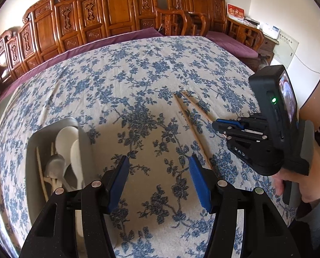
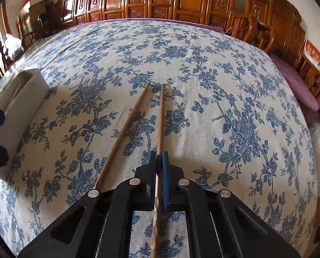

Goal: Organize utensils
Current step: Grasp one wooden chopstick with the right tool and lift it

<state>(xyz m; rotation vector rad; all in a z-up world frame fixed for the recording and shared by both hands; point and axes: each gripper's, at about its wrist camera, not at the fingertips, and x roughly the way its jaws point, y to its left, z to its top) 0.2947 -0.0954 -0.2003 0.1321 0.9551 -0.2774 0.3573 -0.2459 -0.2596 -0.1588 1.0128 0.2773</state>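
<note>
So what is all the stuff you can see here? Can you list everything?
chopsticks on the cloth: two, brown wood, side by side; one is pinched in the right tool, the other lies loose to its left
tray: one, grey, on the table's left side
white spoons: two, in the tray
grey spoon: one, in the tray
pale chopsticks: at least two, in the tray; exact count hard to tell
tablecloth: one, cream with blue flowers, over the table
carved benches: brown wood, purple cushions, behind the table
left tool: black, blue pads, open, holding nothing
right tool: black, blue pad, shut on a chopstick
</note>
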